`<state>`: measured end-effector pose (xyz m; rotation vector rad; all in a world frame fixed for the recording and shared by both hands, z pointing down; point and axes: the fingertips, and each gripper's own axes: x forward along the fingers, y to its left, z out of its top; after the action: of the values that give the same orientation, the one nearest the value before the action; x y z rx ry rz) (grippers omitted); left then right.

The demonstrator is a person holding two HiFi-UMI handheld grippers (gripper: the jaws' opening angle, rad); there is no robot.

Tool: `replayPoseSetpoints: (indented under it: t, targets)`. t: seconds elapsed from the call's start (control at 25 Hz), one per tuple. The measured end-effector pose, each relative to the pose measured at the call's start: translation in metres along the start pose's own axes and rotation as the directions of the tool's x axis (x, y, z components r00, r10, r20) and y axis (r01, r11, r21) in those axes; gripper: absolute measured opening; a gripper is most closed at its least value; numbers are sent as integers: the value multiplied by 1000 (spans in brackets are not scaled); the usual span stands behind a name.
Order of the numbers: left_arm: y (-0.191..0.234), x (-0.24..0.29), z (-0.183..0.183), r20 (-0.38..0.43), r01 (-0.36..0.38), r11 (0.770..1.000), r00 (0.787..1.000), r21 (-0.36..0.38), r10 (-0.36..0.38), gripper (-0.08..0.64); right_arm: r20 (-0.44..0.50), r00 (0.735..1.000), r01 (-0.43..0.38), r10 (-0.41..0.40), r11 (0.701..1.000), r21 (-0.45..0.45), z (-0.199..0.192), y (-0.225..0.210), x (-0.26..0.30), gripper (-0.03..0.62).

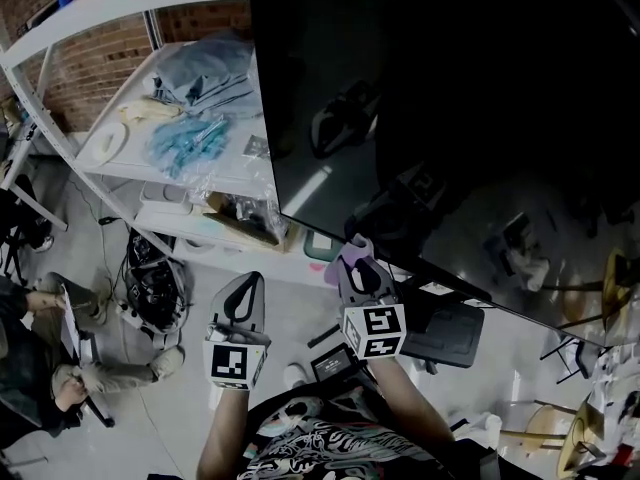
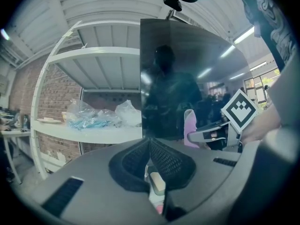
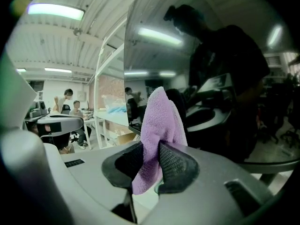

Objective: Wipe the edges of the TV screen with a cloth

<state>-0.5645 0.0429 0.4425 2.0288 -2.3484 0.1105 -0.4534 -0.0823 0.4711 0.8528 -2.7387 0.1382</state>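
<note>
Right tool (image 3: 152, 154) pinches the purple cloth (image 3: 160, 121) near the TV screen (image 1: 450, 118) edge. The left tool (image 2: 149, 146) at its 9 o'clock is closed up with nothing in it.

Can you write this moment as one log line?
right gripper: shut on purple cloth | purple cloth: at TV screen bottom edge, contact unclear | left gripper: shut, empty

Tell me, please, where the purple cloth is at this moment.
The purple cloth is pinched in the jaws of the right gripper, right of centre in the head view, close to the lower edge of the TV screen near its left corner.
</note>
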Motion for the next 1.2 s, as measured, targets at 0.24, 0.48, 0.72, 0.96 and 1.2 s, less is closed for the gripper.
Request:
replayPoseSetpoints:
  t: [0.24,0.48,0.72,0.96,1.2]
  targets:
    - [8,-6,5,43,-28,999,999,-37,30,18,-2,1000,-17,17,1000,-4,1,8,8,107]
    - [19,-14,-1,37,-56,998,998,-39,58,18,-1,999,-35,35,999,-3,2,16,17,107]
    - [23,-18,-3,33,-72,997,997,-31,73,18,0,998,-56,56,998,-9,2,22,25,107]
    - [24,-24,-2,21,-88,996,996,-17,88,18,2,997,-81,81,997,-12,4,30,33,107]
    - [31,-30,0,36,-124,992,991,-30,125,18,1,993,-120,120,993,-22,8,42,45,106]
